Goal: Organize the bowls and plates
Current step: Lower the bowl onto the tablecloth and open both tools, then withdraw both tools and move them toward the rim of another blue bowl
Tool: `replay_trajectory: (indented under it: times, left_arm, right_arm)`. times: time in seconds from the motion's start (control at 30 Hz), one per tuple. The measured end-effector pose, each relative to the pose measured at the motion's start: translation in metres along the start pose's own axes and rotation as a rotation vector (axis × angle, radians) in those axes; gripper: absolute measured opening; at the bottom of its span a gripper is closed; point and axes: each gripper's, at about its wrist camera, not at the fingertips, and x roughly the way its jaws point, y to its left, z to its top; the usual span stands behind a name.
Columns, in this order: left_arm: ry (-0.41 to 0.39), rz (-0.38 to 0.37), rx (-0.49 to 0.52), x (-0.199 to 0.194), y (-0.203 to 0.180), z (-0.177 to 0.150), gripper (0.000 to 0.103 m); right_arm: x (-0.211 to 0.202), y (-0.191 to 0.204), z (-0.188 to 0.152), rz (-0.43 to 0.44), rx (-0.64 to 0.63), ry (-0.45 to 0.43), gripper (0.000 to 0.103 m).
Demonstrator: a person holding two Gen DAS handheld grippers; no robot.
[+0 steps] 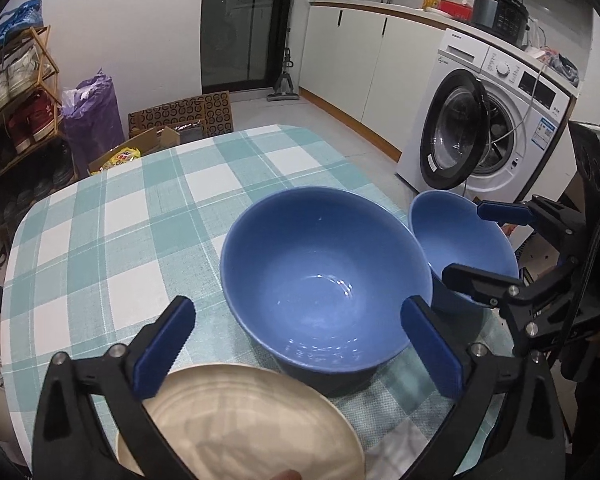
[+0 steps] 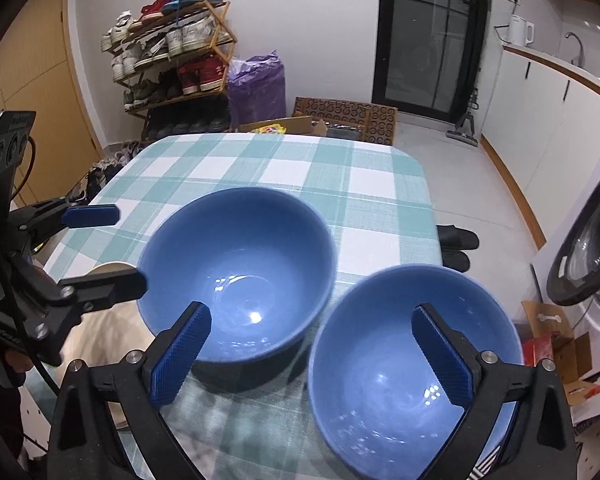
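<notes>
On the checked tablecloth (image 2: 372,184) two blue bowls sit upright, mouths up, round with no long axis: the big bowl (image 1: 324,276) mid-table, the small bowl (image 2: 412,364) at the near right edge, and a cream plate (image 1: 240,420) near left. You look between steps, nothing yet stacked. Your left gripper (image 1: 300,344) and right gripper (image 2: 316,352) both gape wide, holding nothing. Next, I'd judge, close on one rim and nest small into big.

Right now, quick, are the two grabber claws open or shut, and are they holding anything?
Left gripper: open, holding nothing, above the cream round plate.
Right gripper: open, holding nothing, over the smaller blue ceramic bowl.
</notes>
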Motion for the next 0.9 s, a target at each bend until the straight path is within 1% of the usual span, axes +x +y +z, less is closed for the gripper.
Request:
replay_trajectory:
  times: [0.2,0.3,0.57,0.67,0.8,0.83,0.9]
  left_arm:
    - [-0.018,-0.012,-0.018,-0.006,-0.009,-0.001,0.103]
    - [-0.027,-0.004,-0.024,-0.009,-0.014,-0.003,0.103]
    - [-0.044,-0.014,-0.032,-0.011,-0.035,-0.006,0.103]
    - [-0.043,-0.001,-0.014,-0.009,-0.044,-0.008,0.103]
    - [-0.046,-0.034,-0.018,-0.01,-0.052,-0.009,0.103]
    - [-0.05,-0.04,-0.022,-0.01,-0.054,-0.009,0.103]
    - [-0.057,-0.042,-0.026,-0.011,-0.057,-0.009,0.103]
  right_arm:
    - [-0.02,-0.018,-0.009,0.005,0.041,-0.035,0.102]
    - [-0.031,-0.026,-0.016,0.025,0.064,-0.045,0.102]
    - [-0.068,-0.052,-0.036,0.0,0.107,-0.1,0.102]
    - [-0.079,-0.062,-0.045,-0.007,0.119,-0.115,0.102]
    - [-0.095,-0.077,-0.055,-0.016,0.142,-0.137,0.102]
    - [-0.099,-0.081,-0.058,-0.01,0.153,-0.143,0.102]
    - [-0.107,-0.09,-0.061,0.029,0.19,-0.152,0.102]
